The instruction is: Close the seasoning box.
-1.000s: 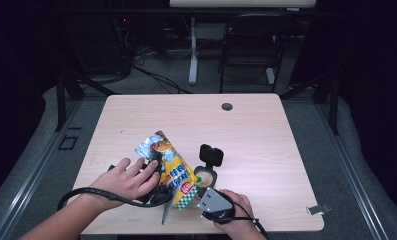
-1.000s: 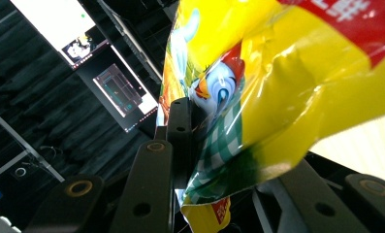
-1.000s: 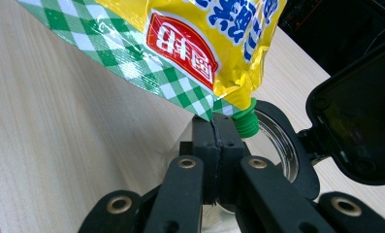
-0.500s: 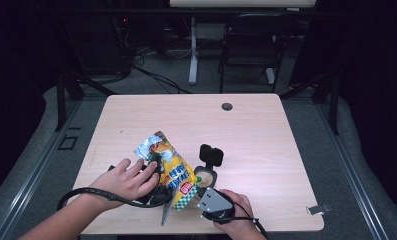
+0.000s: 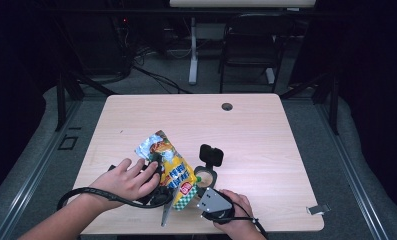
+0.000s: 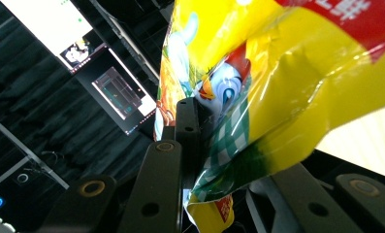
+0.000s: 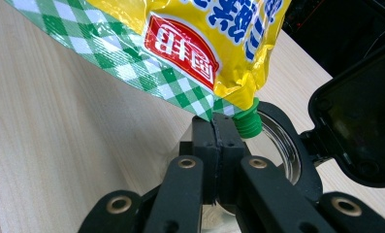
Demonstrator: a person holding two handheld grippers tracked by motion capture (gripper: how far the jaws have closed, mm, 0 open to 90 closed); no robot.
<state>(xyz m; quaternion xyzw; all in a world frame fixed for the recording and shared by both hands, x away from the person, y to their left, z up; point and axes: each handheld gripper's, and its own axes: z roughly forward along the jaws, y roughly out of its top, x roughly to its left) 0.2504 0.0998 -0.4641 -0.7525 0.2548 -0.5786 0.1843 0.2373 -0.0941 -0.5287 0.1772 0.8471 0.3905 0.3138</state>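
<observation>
While I tip the yellow pouch (image 5: 173, 167) so its green spout (image 7: 248, 122) hangs over the open jar (image 7: 289, 145), my left gripper (image 6: 200, 160) has just been closing and clamps the pouch body. My right gripper (image 7: 218, 128), pressed together, steadies the jar, just under the spout, at the table (image 5: 266, 130) front edge.

The pouch (image 7: 180, 43) bears unreadable Chinese characters.

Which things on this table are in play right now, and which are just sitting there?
In play:
- yellow spouted refill pouch, green spout over the jar mouth
- open jar with black flip lid
- left gripper, clamped on the pouch
- right gripper, jaws shut beside the jar

Lying about:
- metal clip at the table's right edge
- cable grommet
</observation>
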